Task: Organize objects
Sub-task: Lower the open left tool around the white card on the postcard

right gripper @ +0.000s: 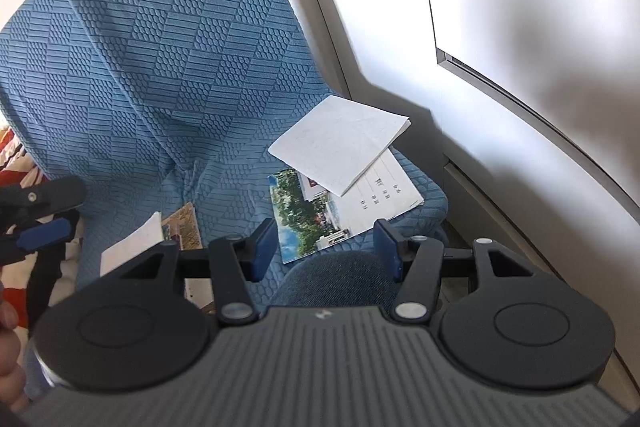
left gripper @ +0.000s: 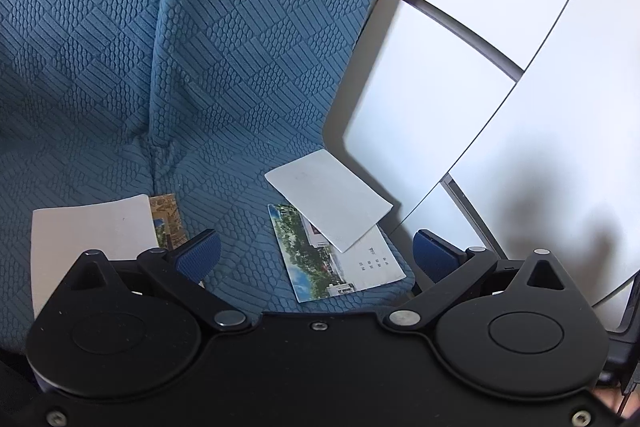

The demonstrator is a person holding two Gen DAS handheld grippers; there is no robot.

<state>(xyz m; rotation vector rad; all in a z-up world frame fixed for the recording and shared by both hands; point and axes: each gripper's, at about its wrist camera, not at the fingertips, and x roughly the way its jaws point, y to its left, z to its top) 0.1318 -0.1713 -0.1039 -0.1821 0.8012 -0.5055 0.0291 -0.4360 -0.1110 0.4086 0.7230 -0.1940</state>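
Papers lie scattered on the blue textured sofa cover in my left wrist view. A photo card printed with trees, sky and a building lies flat on the seat, its right part white with small dark characters. A plain white sheet lies across its upper corner, tilted, touching it. Well apart to the left, another white sheet covers most of a brownish picture card, which peeks out at its right edge. My left gripper has its blue-padded fingers wide apart with nothing between them, hovering over the photo card.

In my right wrist view the same photo card lies near the seat's front edge, under the folded white sheet. My right gripper has its fingers apart, empty, with a denim-covered knee showing between them. The left white sheet and brownish card sit at lower left. White cabinet panels stand beside the sofa.
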